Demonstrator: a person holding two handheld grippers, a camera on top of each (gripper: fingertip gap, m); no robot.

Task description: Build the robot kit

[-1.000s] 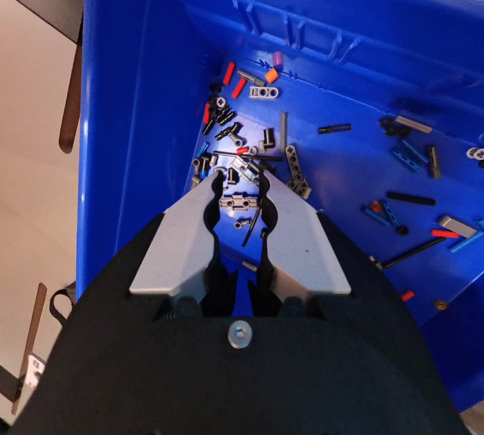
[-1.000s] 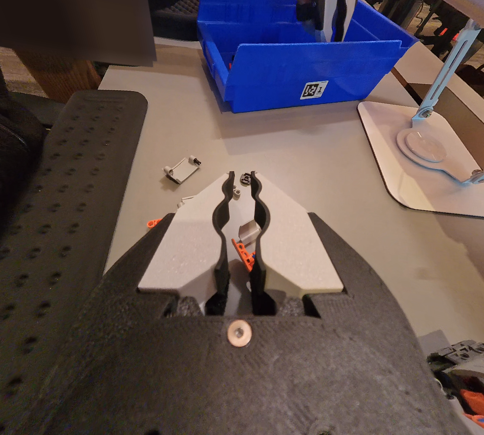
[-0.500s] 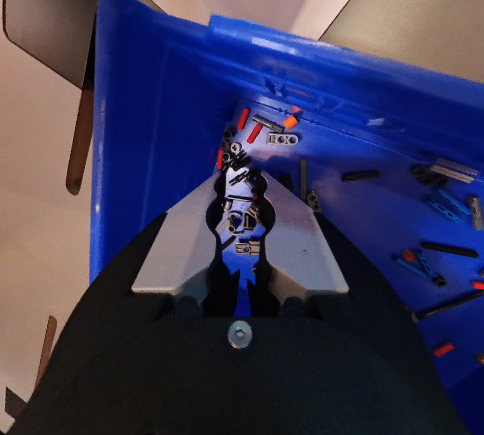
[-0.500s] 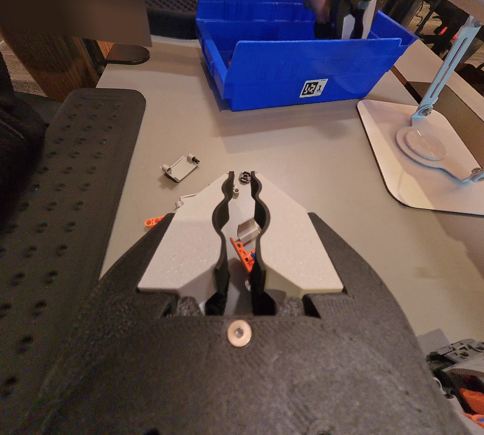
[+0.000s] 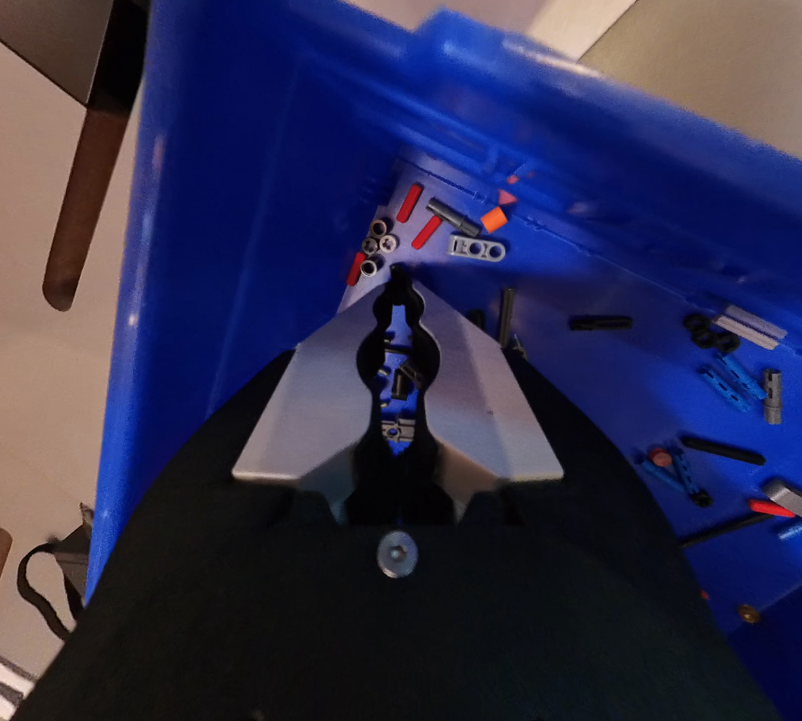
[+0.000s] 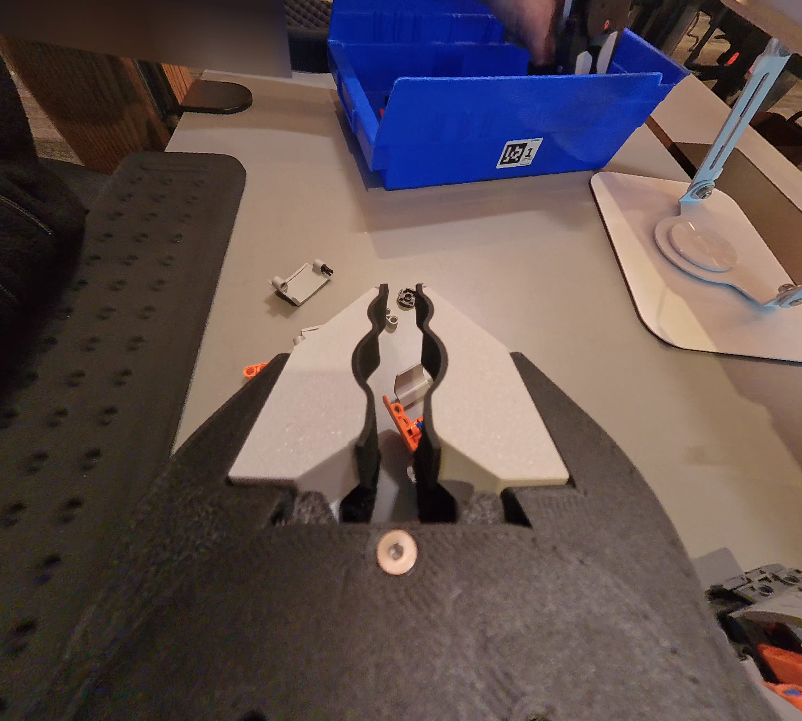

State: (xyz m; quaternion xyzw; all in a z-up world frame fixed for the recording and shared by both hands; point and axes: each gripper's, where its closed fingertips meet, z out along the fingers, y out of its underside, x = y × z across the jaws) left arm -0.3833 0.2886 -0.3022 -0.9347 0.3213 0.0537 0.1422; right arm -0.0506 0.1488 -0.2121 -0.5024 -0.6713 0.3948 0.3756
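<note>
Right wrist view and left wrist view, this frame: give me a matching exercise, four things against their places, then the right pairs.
Things:
1. small orange plastic block
2. flat grey plastic panel piece
3. round black plastic piece
4. pale metal stand base

Places:
A. on the table left of the right hand-held gripper
B. between that gripper's fingertips
C. on the white board at right
D. in the blue plastic bin, near its far corner

Pairs: 1-D, 2-A, 3-B, 4-C
</note>
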